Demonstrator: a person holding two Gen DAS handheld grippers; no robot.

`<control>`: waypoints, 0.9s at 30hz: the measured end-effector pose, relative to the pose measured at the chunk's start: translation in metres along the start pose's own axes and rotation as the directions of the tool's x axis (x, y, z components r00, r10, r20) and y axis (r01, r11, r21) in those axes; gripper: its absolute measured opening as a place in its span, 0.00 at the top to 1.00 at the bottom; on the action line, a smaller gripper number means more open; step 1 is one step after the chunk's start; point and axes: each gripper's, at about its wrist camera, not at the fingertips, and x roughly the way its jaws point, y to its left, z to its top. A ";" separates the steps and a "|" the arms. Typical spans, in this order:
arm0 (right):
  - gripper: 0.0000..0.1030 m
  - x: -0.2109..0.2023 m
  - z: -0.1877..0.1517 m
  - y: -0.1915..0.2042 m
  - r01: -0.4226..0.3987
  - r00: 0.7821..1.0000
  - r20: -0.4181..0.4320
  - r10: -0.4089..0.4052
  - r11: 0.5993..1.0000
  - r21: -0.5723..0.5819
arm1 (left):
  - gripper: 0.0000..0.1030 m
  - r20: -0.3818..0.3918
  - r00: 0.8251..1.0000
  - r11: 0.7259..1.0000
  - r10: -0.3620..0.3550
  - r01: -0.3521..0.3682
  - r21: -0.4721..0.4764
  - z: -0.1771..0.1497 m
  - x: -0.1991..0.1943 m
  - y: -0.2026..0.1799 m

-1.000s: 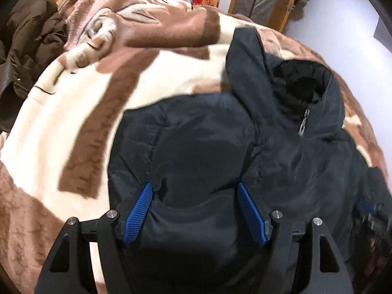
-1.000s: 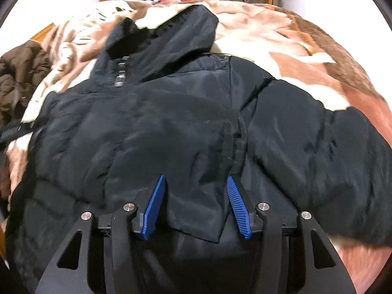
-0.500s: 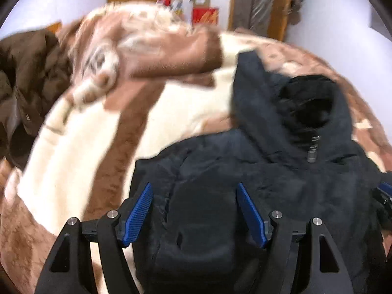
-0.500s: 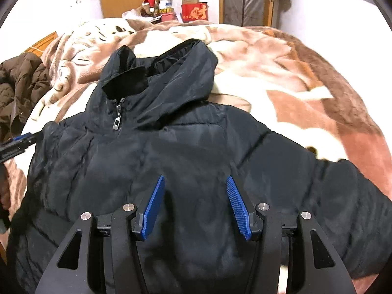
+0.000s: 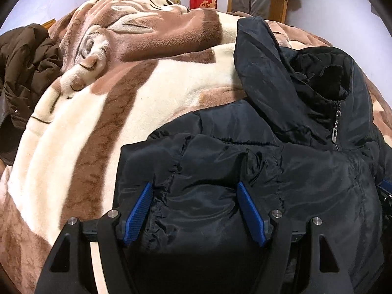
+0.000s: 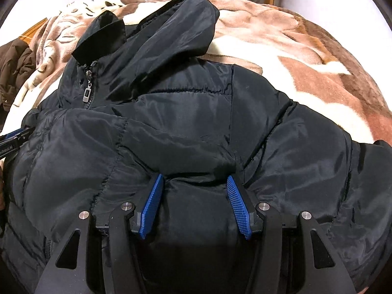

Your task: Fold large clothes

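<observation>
Both grippers, left (image 5: 194, 214) and right (image 6: 194, 207), dropped back onto jacket (image 6: 196, 127); jaws wide, straddling puffed fabric, unclamped. Next fold pending.

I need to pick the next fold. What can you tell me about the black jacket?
The black jacket is a puffy quilted coat of shiny fabric, hooded, its zip closed up to the collar. It lies front up on the brown and cream blanket. Padded folds bulge between each gripper's blue fingers.

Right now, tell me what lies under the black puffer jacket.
The black puffer jacket lies on a brown and cream plush blanket. Whatever is beneath the blanket or directly under the jacket's body is covered.
</observation>
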 end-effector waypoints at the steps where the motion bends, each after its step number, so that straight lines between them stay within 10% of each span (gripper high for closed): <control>1: 0.47 -0.004 0.001 -0.003 -0.009 1.000 -0.006 0.009 1.000 0.016 | 0.30 -0.002 1.000 1.000 0.004 -0.004 0.000 0.000 -0.006 -0.001; 27: 0.47 -0.240 -0.152 0.001 -0.053 0.988 0.152 0.035 0.991 0.121 | 0.32 0.129 0.976 0.984 -0.178 0.174 0.040 -0.129 -0.274 -0.069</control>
